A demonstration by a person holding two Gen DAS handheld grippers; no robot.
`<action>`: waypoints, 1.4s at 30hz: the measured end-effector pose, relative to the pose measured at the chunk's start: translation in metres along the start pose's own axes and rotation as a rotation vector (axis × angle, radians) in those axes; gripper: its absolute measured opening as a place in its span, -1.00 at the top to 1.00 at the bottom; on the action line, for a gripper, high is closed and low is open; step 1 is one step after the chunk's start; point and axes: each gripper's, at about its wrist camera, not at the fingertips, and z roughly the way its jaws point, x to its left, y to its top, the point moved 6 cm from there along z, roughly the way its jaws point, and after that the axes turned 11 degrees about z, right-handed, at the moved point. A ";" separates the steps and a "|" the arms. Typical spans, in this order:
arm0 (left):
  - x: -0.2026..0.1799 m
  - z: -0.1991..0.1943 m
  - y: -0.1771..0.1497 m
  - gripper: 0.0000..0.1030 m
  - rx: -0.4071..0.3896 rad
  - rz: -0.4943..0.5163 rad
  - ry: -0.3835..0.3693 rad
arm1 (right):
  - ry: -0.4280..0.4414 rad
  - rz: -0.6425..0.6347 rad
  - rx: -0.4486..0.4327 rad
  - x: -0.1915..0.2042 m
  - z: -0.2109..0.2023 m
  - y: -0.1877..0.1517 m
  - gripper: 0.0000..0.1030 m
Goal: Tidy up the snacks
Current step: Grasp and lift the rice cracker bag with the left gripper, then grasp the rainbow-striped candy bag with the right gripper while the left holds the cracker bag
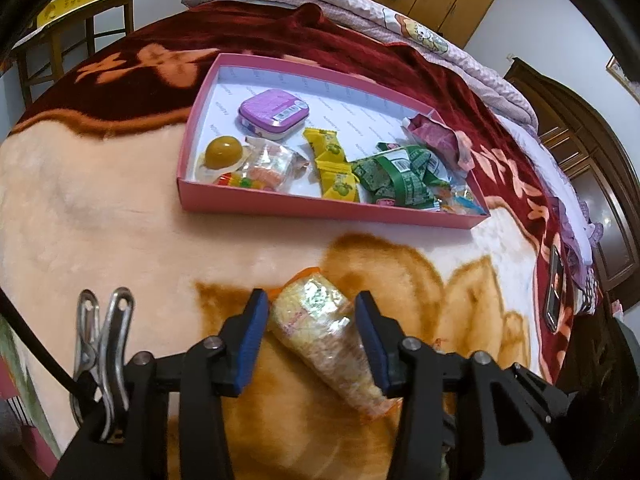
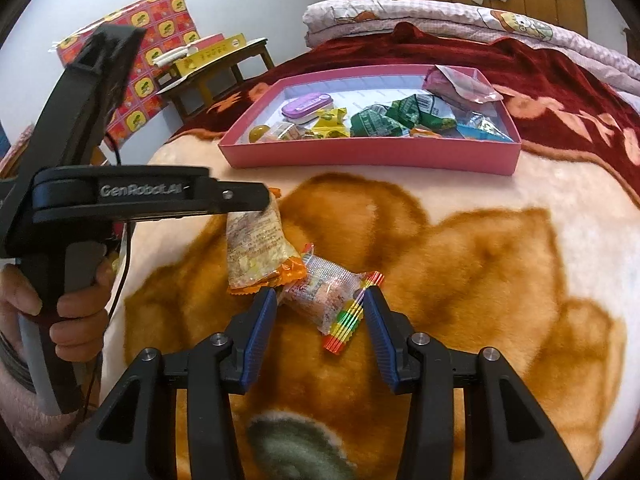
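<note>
The left gripper (image 1: pixel 312 304) is straddling a yellow snack packet (image 1: pixel 320 328), its fingers spread, pads apparently clear. The right gripper (image 2: pixel 320 300) is flanking a clear candy packet (image 2: pixel 330 296); whether it is pinching, I cannot tell. Beyond both fingertips the pink box (image 1: pixel 320 208) is holding the other snacks.

snack packet (image 1: pixel 320 320) between parted jaws

Both wrist cams are sitting low, looking steeply down along their fingers across the bed (image 1: pixel 100 216) toward the pink tray (image 1: pixel 320 208), which both are catching, along with the orange-edged snack packet (image 2: pixel 256 248) close in front.
</note>
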 end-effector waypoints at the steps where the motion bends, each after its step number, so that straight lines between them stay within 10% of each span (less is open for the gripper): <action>1: -0.002 0.001 0.000 -0.05 0.001 0.005 0.005 | 0.000 -0.007 -0.003 0.001 0.000 0.000 0.12; 16: -0.027 0.014 -0.007 -0.14 0.066 0.029 0.006 | 0.036 -0.092 -0.011 0.016 -0.002 -0.006 0.54; 24: -0.023 0.008 -0.020 0.19 0.085 0.015 -0.016 | 0.021 -0.094 0.005 0.016 0.002 -0.010 0.54; 42: -0.005 -0.020 -0.032 0.23 0.037 0.005 -0.127 | 0.008 -0.059 0.028 0.011 0.005 -0.013 0.54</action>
